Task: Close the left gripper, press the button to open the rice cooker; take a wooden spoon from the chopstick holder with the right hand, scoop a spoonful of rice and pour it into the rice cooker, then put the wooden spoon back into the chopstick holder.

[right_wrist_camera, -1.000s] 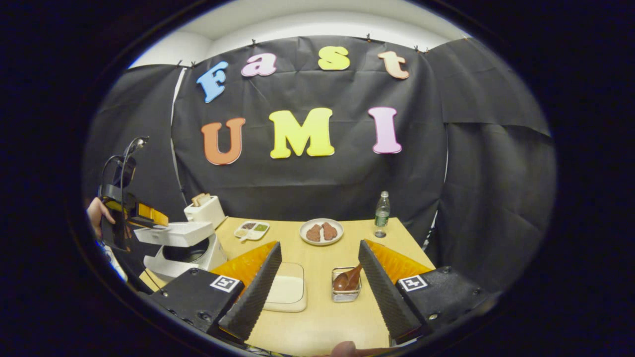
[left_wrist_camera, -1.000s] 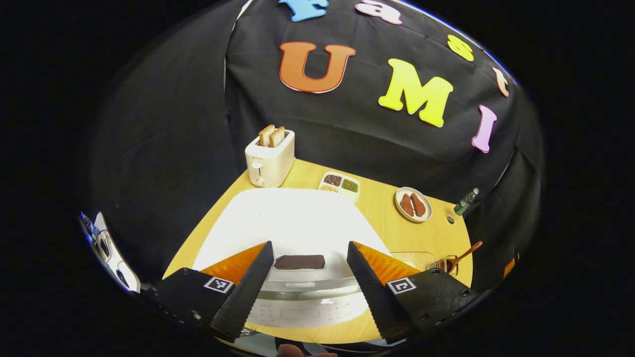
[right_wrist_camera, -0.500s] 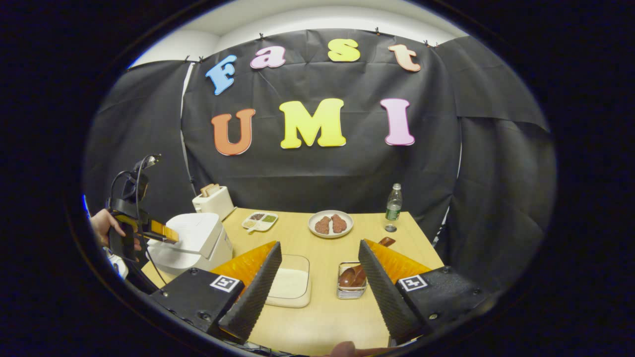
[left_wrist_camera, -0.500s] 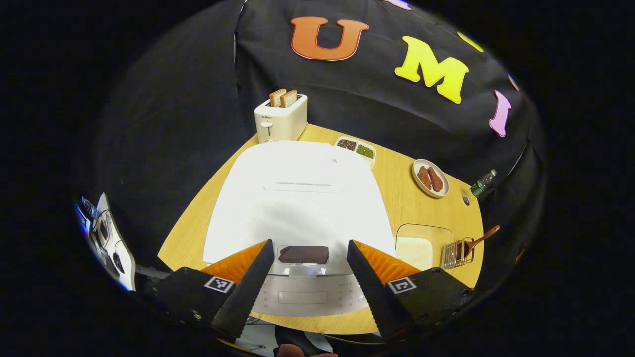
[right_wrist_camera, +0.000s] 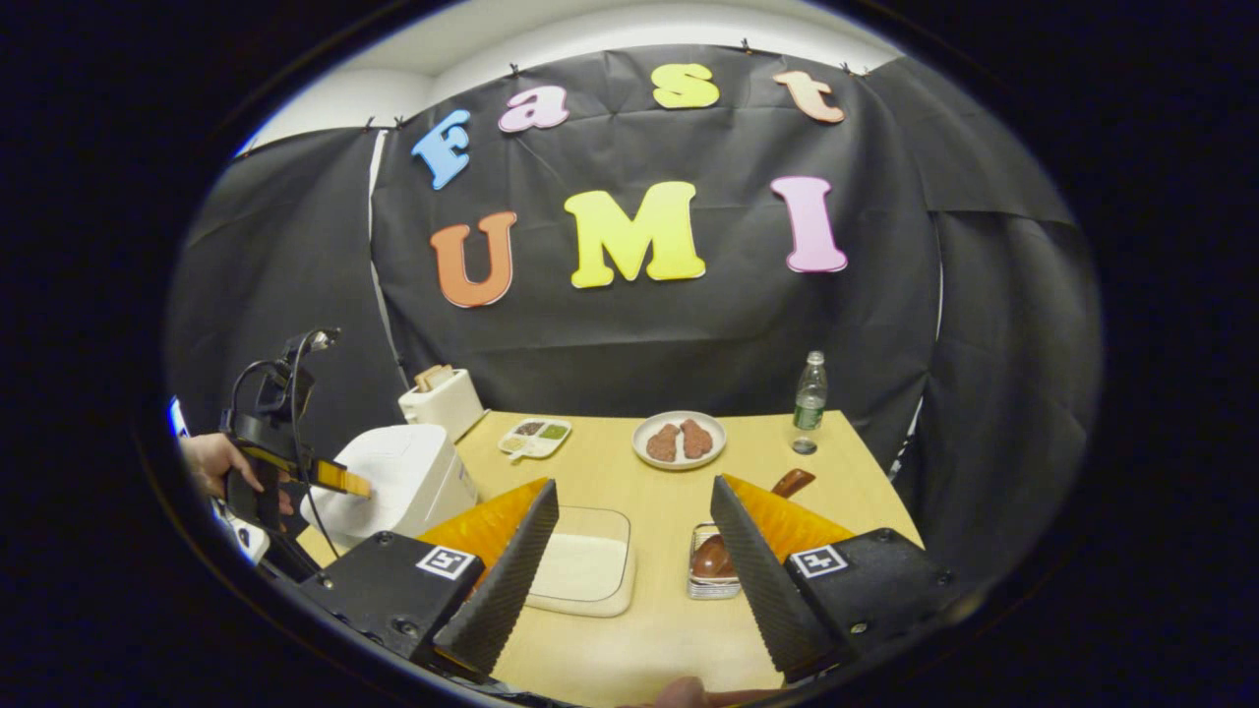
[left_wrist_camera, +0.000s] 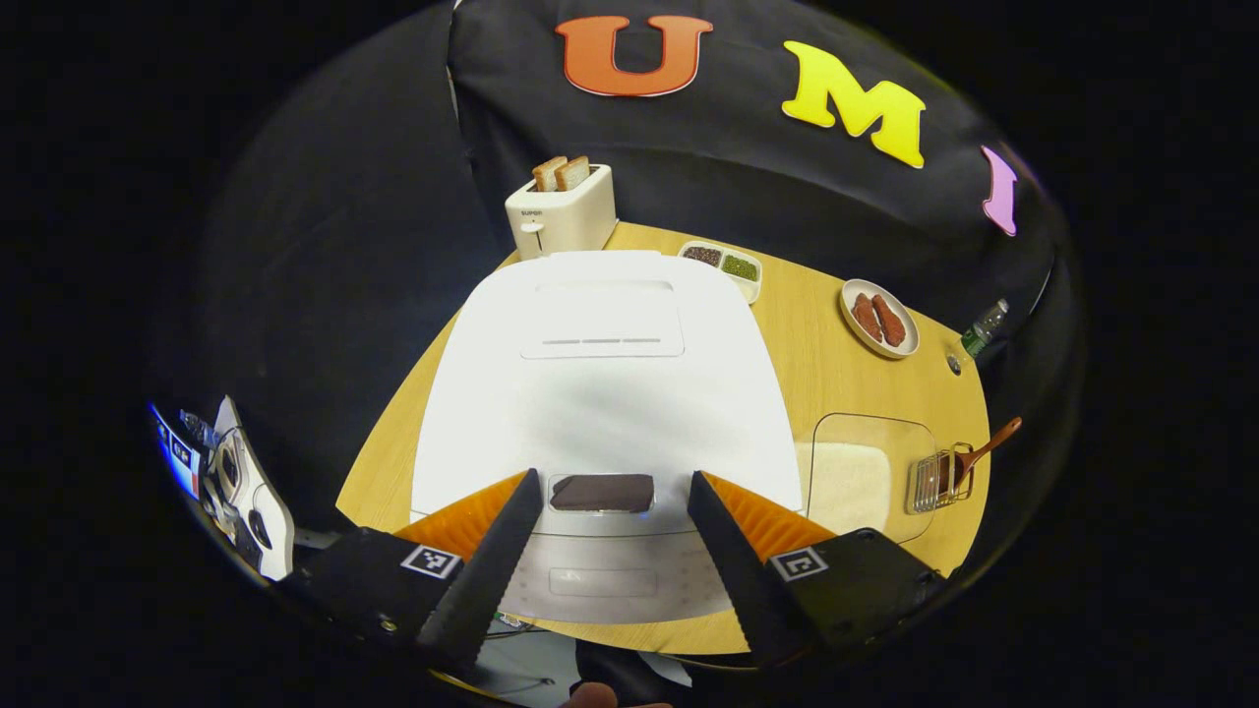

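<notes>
White and shut-lidded, the rice cooker (left_wrist_camera: 605, 379) sits at the table's near left edge under the left gripper (left_wrist_camera: 610, 565) (jaws spread, empty). The right gripper (right_wrist_camera: 629, 570), likewise agape, hovers above bare tabletop between rice tray (right_wrist_camera: 585, 570) and chopstick holder (right_wrist_camera: 710, 580) holding the wooden spoon (right_wrist_camera: 728, 536).

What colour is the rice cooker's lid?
White, seen best in the left gripper view: rice cooker.

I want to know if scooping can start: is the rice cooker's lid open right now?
No: in the left gripper view the rice cooker has its white lid lying flat and shut, below the open left gripper.
</notes>
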